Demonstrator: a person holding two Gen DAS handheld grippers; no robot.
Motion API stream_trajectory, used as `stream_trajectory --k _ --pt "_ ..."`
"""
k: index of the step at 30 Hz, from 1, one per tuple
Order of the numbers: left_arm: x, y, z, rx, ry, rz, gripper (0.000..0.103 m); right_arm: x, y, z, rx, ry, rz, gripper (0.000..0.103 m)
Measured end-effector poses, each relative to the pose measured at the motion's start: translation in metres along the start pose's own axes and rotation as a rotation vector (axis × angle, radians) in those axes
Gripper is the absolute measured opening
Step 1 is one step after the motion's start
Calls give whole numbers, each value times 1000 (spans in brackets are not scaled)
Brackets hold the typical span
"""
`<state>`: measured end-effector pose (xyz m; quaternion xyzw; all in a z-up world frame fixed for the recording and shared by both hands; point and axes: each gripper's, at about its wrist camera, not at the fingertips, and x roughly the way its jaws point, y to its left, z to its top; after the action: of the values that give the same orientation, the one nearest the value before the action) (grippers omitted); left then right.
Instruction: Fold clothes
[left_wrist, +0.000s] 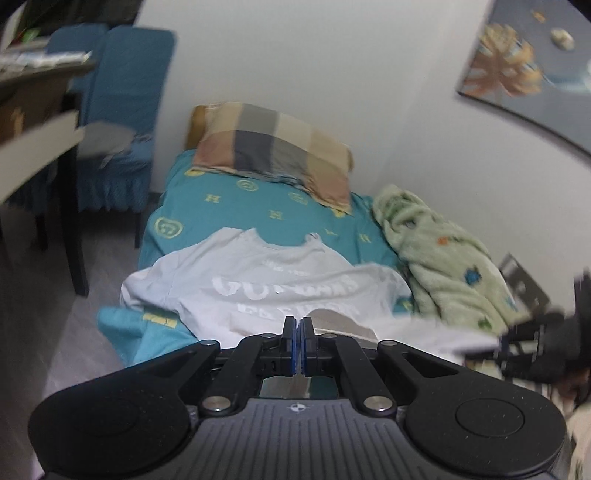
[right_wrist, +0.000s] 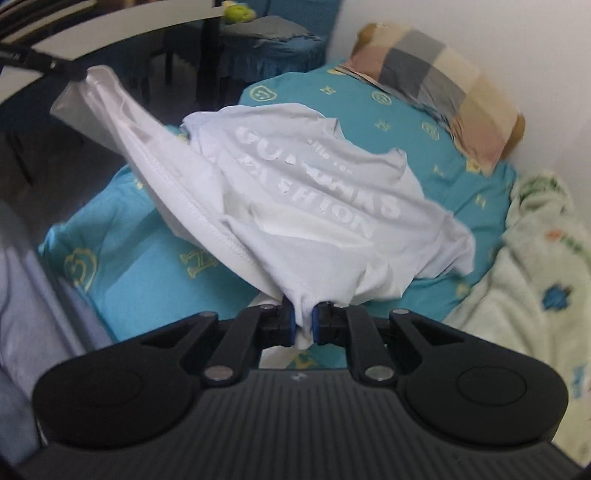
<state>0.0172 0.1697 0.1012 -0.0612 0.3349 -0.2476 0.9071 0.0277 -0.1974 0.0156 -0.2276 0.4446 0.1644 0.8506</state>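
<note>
1. The white T-shirt (right_wrist: 314, 206), printed with pale lettering, is spread loosely over the teal bedsheet (right_wrist: 147, 266) and is partly lifted at its bottom hem; no completed fold is visible, so the task is judged to be at an early stage.
2. The right tool (right_wrist: 303, 323) is clamped on a bunched corner of the hem, the cloth being pinched between its blue pads.
3. The left tool (left_wrist: 298, 339) is seen with its pads nearly together; hem cloth lies at its tips, and in the right wrist view the far corner of the hem is drawn taut towards it, so a grip on the shirt is judged likely.
4. The collar end rests on the bed, short of the checked pillow (left_wrist: 273, 147).
5. Open sheet is left between collar and pillow for laying the hem forward.
6. The green fleece blanket (left_wrist: 443, 251) crowds the shirt's wall-side edge; the opposite sleeve hangs over the bed's edge, near the blue-covered chair (left_wrist: 122, 122).
</note>
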Motion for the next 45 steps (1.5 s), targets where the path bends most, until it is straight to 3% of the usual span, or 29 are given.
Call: stream_trajectory --k 3,6,9,12,16,18,19,20,21,23,27,31,34,39,42,43,45 --pt "-13 -17 -21 84 95 2 2 -19 16 -2 -129 50 -21 11" --pt "-2 -19 -61 97 227 21 2 10 45 -38 -182 160 38 12" --pt "20 -10 -97 63 329 55 2 45 62 -64 -132 236 123 12" --pt "35 -1 -117 26 395 78 2 58 59 -75 -26 247 190 13" --pt "24 8 -110 -18 379 61 6 44 29 -77 141 189 264 16" --pt "18 9 -102 -33 343 51 21 34 12 -75 216 137 284 41" --pt "17 9 -96 -38 319 44 31 30 5 -75 254 109 287 49" --pt "17 10 -91 -46 295 39 36 28 -3 -76 294 84 285 64" --pt "20 11 -85 -63 275 41 37 28 -10 -76 331 64 276 70" --pt "33 20 -76 -135 249 69 50 36 -21 -73 396 38 240 70" --pt "77 59 -57 -331 189 118 56 69 -35 -68 578 18 200 70" --pt "131 108 -47 -591 129 140 59 105 -36 -68 775 -14 271 70" --pt "169 134 -51 -743 129 158 59 127 -32 -73 838 -21 298 70" --pt "216 152 -60 -792 150 132 59 152 -29 -87 811 33 229 70" --pt "242 160 -65 -811 159 112 59 163 -36 -90 853 42 258 70" --pt "248 160 -66 -797 159 100 54 164 -38 -88 861 33 267 70" --pt "257 157 -67 -754 163 85 33 163 -40 -80 838 1 248 70"
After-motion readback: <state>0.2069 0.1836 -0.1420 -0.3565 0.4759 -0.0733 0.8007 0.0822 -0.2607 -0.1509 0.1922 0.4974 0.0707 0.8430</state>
